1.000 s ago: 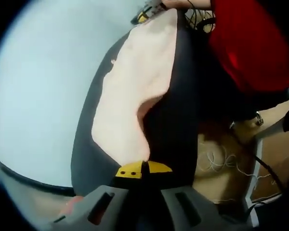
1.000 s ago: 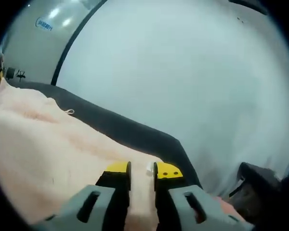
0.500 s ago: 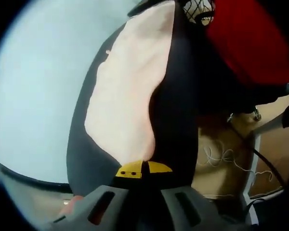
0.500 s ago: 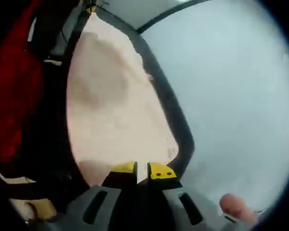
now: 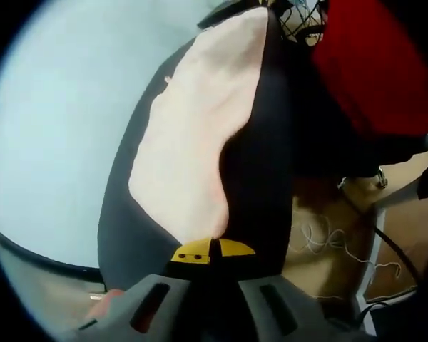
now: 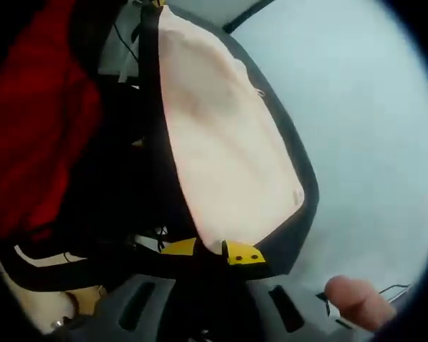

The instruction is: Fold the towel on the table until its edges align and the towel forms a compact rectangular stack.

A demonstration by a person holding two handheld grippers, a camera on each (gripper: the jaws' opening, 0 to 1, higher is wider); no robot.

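The towel [image 5: 200, 135] lies on a dark mat [image 5: 264, 178] at the surface's [image 5: 50, 142] near edge, pale open surface stretching wide beyond it. The left gripper [image 5: 212, 249] pinches the towel's near corner, fingers pressed together. The right gripper [image 6: 212, 251] likewise pinches the towel [image 6: 228, 149] corner at its edge. A person's red sleeve [image 5: 374, 64] hangs beside the mat

No writing, label, brand, number or sign can be read anywhere here.
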